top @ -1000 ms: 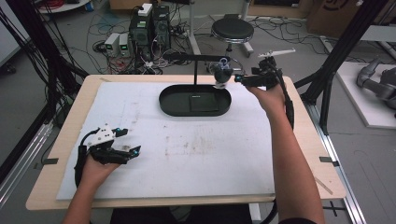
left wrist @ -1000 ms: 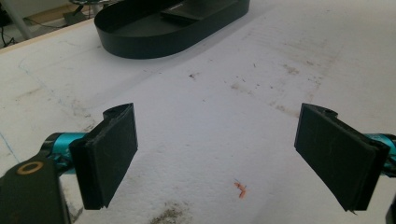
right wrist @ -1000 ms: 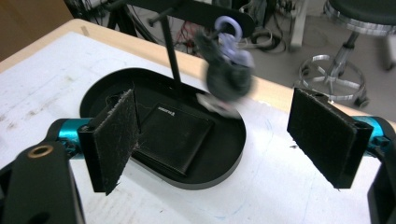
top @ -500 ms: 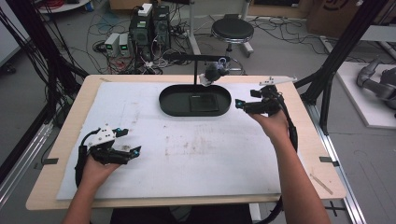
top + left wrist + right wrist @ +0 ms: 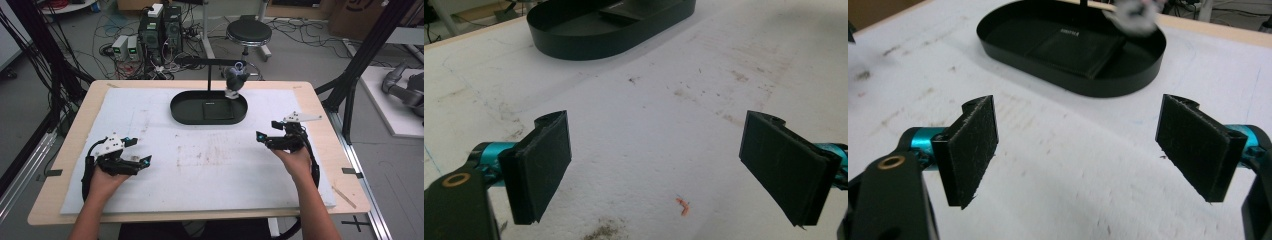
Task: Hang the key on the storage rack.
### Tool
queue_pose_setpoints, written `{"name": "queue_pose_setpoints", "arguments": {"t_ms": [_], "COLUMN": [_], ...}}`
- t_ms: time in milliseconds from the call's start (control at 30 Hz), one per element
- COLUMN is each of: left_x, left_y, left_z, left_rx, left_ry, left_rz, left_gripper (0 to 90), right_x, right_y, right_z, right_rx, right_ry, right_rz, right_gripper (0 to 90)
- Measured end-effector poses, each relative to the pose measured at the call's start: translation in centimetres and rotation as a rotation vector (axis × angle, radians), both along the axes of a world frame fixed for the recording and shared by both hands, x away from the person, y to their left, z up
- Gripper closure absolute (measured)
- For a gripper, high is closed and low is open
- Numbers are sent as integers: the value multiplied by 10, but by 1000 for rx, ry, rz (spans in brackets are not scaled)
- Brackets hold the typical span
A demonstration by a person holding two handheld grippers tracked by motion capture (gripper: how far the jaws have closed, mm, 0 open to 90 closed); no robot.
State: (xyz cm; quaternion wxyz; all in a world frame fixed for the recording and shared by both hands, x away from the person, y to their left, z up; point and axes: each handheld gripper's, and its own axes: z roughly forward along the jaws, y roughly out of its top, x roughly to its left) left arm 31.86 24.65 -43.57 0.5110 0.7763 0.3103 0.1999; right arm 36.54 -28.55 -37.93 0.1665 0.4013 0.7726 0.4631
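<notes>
Headphones hang from the arm of a black stand that rises at the rear rim of the black oval tray. They are suspended above the tray's right rear part. In the right gripper view they appear as a blurred pale shape over the tray's far rim.

Left gripper rests low over the white mat, well to the left of the tray and nearer the person. Its jaws stand wide apart with nothing between them; bare mat shows between the pads.

Right gripper sits just right of the tray and slightly nearer the person, pointing left. Its jaws are spread wide and hold nothing; the tray lies ahead of the pads.
</notes>
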Motion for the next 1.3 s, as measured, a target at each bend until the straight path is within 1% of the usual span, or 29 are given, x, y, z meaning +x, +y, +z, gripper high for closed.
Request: {"name": "queue_pose_setpoints", "arguments": {"t_ms": [33, 100, 133, 233, 300, 367, 400, 433, 467, 500, 533, 600, 700, 900, 1033, 1200, 1300], "left_x": [1, 2, 2, 3, 4, 5, 5, 5, 5, 4, 4, 5, 5, 5, 5, 5, 5], "left_y": [1, 2, 2, 1, -1, -2, -3, -3, -2, -2, -1, -1, -2, -3, -4, -7, -7], "left_z": [1, 1, 2, 3, 5, 6, 6, 6, 6, 5, 5, 4, 4, 3, 4, 2, 2], "left_rx": [1, -16, -23, -35, -39, -35, -31, -31, -25, -24, -29, -29, -30, -32, -34, -30, -30], "left_ry": [-2, -4, -4, -14, -23, -22, -22, -20, -19, -18, -17, -17, -17, -18, -17, -11, -10], "left_rz": [2, 5, 7, 6, 5, -1, -6, -7, -9, -6, -7, -7, -14, -17, -15, -19, -20], "left_gripper": [133, 133, 133, 133, 133, 133, 133, 133, 133, 133, 133, 133, 133, 133, 133, 133, 133], "right_x": [-4, -11, -15, -20, -24, -26, -26, -25, -25, -25, -25, -26, -27, -29, -28, -28, -27], "right_y": [0, 0, 0, -1, -2, -4, -5, -3, -2, 0, 1, 2, 0, -5, -7, -10, -13], "right_z": [-3, -9, -11, -18, -22, -28, -32, -34, -35, -36, -36, -35, -35, -32, -33, -35, -37], "right_rx": [-5, -16, -22, -27, -22, -3, -1, -21, -40, -54, -50, -61, -66, -39, -36, -26, -18], "right_ry": [-6, -5, -11, -6, -8, 9, 35, 52, 54, 61, 59, 42, 47, 33, 41, 37, 50], "right_rz": [2, 8, 8, 16, 11, -8, -19, -31, -38, -35, -31, -28, -34, -50, -52, -54, -60], "right_gripper": [176, 176, 176, 177, 176, 176, 176, 176, 176, 176, 176, 176, 176, 176, 176, 176, 176]}}
